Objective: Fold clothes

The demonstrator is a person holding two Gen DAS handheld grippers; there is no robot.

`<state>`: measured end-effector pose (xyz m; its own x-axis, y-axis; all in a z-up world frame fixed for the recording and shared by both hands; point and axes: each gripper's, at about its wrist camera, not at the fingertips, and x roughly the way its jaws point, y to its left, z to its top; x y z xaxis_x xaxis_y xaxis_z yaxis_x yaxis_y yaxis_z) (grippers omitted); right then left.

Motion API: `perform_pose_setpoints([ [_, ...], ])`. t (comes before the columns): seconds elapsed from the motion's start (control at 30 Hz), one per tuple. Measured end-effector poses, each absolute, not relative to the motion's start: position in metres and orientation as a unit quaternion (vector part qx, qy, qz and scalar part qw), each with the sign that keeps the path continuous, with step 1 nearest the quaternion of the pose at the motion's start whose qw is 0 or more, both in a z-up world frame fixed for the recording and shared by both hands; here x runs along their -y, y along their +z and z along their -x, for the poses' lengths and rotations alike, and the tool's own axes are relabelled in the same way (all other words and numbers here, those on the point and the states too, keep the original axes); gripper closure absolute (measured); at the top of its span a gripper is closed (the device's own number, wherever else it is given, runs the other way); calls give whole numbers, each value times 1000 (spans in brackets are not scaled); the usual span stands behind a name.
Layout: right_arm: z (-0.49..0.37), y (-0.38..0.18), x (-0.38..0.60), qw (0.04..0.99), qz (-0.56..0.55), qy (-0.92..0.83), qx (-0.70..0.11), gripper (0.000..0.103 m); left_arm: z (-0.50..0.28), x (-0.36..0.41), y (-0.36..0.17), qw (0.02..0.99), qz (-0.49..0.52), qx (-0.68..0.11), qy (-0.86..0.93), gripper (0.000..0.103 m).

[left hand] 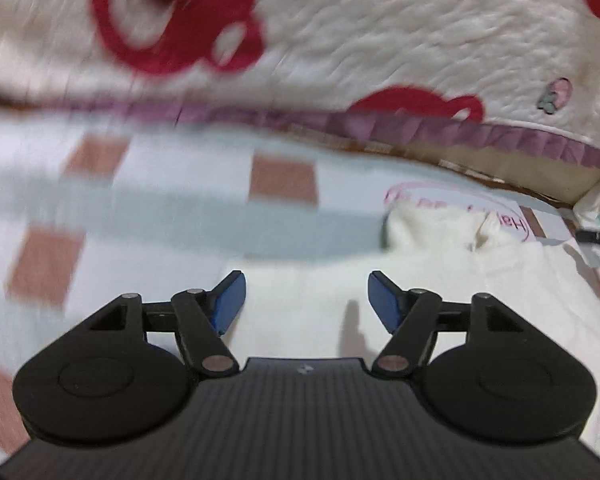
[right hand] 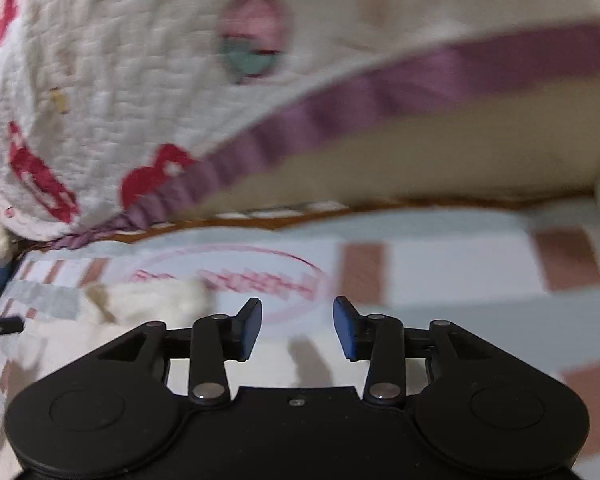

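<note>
Only left gripper point(left hand: 306, 300) hangs over white garment point(left hand: 440, 248) — both jaws apart, empty.

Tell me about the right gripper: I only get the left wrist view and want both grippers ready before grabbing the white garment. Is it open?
Observer: Yes, the right gripper is open, with nothing between its fingers.
Operator: Where is the garment from there?
Observer: A bunched part of the white garment lies ahead and to the left of its fingers.
Operator: And straight ahead?
Observer: A pink oval print on the checked sheet, blurred in that view.
</note>
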<state>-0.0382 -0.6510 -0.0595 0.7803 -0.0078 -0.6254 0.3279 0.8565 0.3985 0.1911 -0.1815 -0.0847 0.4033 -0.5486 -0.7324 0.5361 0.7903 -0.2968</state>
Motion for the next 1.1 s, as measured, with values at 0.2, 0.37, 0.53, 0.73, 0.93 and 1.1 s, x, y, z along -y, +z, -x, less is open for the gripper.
perform_pose_setpoints([
  [0.2, 82, -79, 677, 902, -291, -96, -304, 44, -192, 164, -103, 822, 71, -471, -312, 32],
  [0.37, 112, -86, 690, 906, -303, -104, -278, 97, -179, 185, -92, 842, -11, -435, -318, 103],
  [0.53, 127, -61, 693, 926, -288, -127, -209, 98, -167, 191, -65, 882, -77, -366, -286, 103],
  [0.73, 110, -65, 691, 925, -232, -139, -265, 98, -181, 167, -67, 880, -10, -398, -260, 69],
  [0.93, 107, -74, 689, 921, -223, -148, -284, 98, -181, 147, -84, 889, 32, -412, -197, 33],
  [1.1, 105, -81, 687, 917, -216, -155, -298, 97, -184, 154, -101, 844, 53, -469, -256, 39],
])
